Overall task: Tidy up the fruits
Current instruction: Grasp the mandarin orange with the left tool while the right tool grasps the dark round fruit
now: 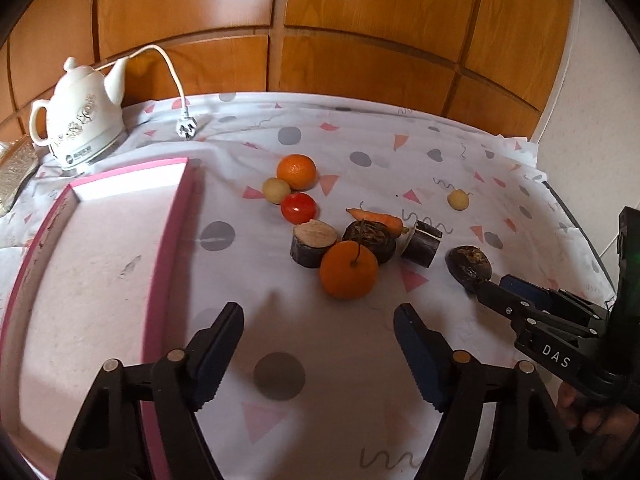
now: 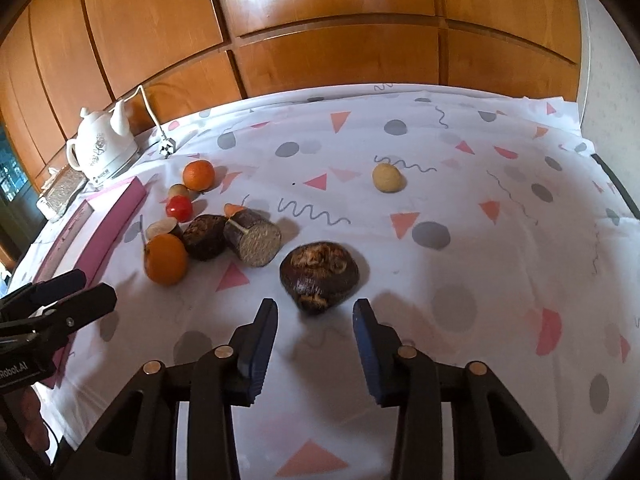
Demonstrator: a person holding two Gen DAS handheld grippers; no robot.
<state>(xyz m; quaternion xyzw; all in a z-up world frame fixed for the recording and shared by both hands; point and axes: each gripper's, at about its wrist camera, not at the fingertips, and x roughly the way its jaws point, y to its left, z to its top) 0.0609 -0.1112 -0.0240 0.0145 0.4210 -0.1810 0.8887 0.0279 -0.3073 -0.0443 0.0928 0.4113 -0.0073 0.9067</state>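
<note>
Left gripper [image 1: 318,322]: fingers spread wide, nothing between them, held above the cloth [image 1: 360,380]. Directly ahead of the fingertips lies an orange [image 1: 349,270] with a stem. Beyond it, a dark cut piece [image 1: 314,242] with a pale face and a dark root [image 1: 370,236] touch the orange. Farther ahead sit a tomato [image 1: 299,208], a small potato [image 1: 276,190] and a second orange [image 1: 297,172], clustered together. A carrot [image 1: 378,219] lies behind the dark root, with a dark cylinder [image 1: 422,244] at its right end. The pink tray [image 1: 168,240] lies left of the left finger, its near rim passing beneath it.

Right gripper [image 2: 316,312]: fingers spread, gripping nothing. A dark round root [image 2: 319,276] lies on the cloth just ahead of the fingertips, centred on the gap, not touched. A pale potato [image 2: 386,177] sits alone, far ahead and slightly right.

A white kettle [image 1: 78,120] stands far ahead to the left, behind the tray.
</note>
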